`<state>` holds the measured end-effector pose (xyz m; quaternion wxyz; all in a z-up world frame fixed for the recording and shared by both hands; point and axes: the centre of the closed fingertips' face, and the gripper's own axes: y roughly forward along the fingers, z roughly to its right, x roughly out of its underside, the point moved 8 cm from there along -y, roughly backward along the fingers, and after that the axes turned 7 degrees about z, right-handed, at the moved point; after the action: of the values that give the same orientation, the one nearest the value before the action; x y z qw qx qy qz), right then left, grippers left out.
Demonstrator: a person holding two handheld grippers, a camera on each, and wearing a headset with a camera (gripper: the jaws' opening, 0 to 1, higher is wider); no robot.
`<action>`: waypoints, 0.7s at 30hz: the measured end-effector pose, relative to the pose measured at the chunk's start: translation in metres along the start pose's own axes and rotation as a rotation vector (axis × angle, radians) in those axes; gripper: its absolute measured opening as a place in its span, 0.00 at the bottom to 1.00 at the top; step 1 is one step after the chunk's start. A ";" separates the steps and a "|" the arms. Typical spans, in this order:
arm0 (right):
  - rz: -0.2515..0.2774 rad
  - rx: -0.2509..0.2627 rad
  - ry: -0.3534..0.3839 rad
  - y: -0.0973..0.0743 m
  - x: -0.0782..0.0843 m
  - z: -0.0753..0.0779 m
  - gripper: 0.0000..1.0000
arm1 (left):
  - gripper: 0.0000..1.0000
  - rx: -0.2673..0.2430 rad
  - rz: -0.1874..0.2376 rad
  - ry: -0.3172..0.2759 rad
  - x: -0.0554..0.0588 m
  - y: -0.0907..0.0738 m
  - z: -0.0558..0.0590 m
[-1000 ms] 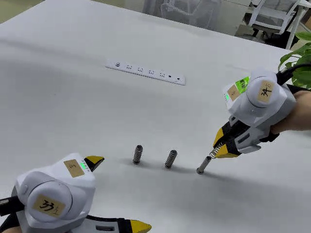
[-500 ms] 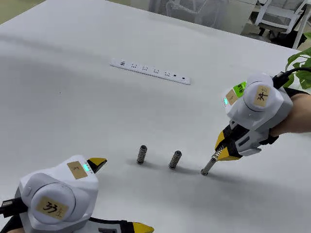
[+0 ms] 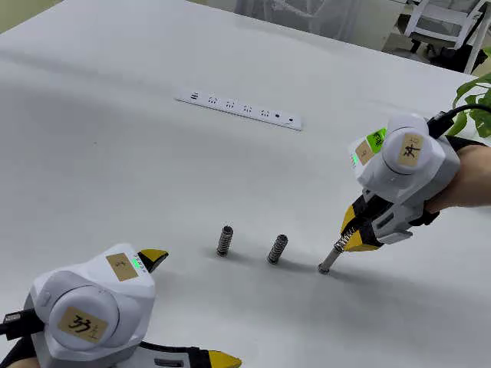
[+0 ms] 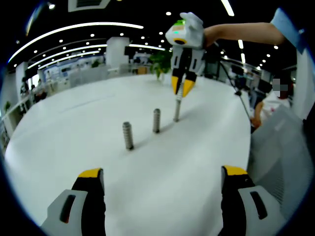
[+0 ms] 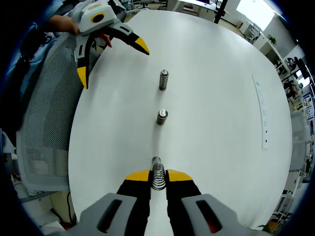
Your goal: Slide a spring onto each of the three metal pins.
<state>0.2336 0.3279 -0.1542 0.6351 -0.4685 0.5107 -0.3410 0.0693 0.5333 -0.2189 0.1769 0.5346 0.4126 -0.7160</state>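
Note:
Three metal pins stand in a row on the white table (image 3: pixel 115 153). The left pin (image 3: pixel 225 241) and the middle pin (image 3: pixel 278 249) each wear a spring. The right pin (image 3: pixel 327 261) leans, its lower shaft bare. My right gripper (image 3: pixel 349 238) is shut on a spring (image 5: pixel 157 176), which sits at the top of this pin (image 5: pixel 156 160). My left gripper (image 3: pixel 186 307) rests open at the near left, nothing between its fingers (image 4: pixel 91 173). In the left gripper view, the row of pins (image 4: pixel 156 120) stands ahead with the right gripper (image 4: pixel 181 88) over the farthest one.
A white power strip (image 3: pixel 242 109) lies further back on the table. A green plant (image 3: pixel 476 100) stands beyond the right gripper, and chairs (image 3: pixel 437 23) are at the far right. A person's mesh-clad body (image 5: pixel 44 113) is behind the left gripper (image 5: pixel 112 65).
The right gripper has brought the spring a little closer onto the top of the right pin. The left gripper has stayed put; the head camera shifted slightly.

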 end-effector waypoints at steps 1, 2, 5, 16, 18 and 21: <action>-0.001 0.000 -0.001 0.000 0.000 0.000 0.13 | 1.00 0.001 0.000 -0.001 0.000 0.000 0.000; -0.003 0.000 -0.003 0.000 0.000 0.000 0.13 | 1.00 0.001 0.000 0.000 0.000 0.000 0.000; -0.001 0.000 -0.004 -0.001 0.000 -0.001 0.13 | 1.00 0.004 -0.003 -0.001 0.000 0.001 0.001; -0.015 -0.007 -0.011 0.000 0.001 -0.002 0.13 | 1.00 0.003 0.001 -0.002 0.001 0.000 0.001; -0.015 -0.006 -0.012 0.000 0.000 -0.002 0.13 | 1.00 0.003 0.000 -0.003 0.001 0.000 0.001; -0.017 -0.005 -0.014 0.000 0.000 -0.002 0.13 | 1.00 0.004 -0.001 -0.003 0.001 0.000 0.001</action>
<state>0.2314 0.3276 -0.1543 0.6346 -0.4769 0.5032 -0.3416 0.0686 0.5328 -0.2196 0.1761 0.5337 0.4112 -0.7177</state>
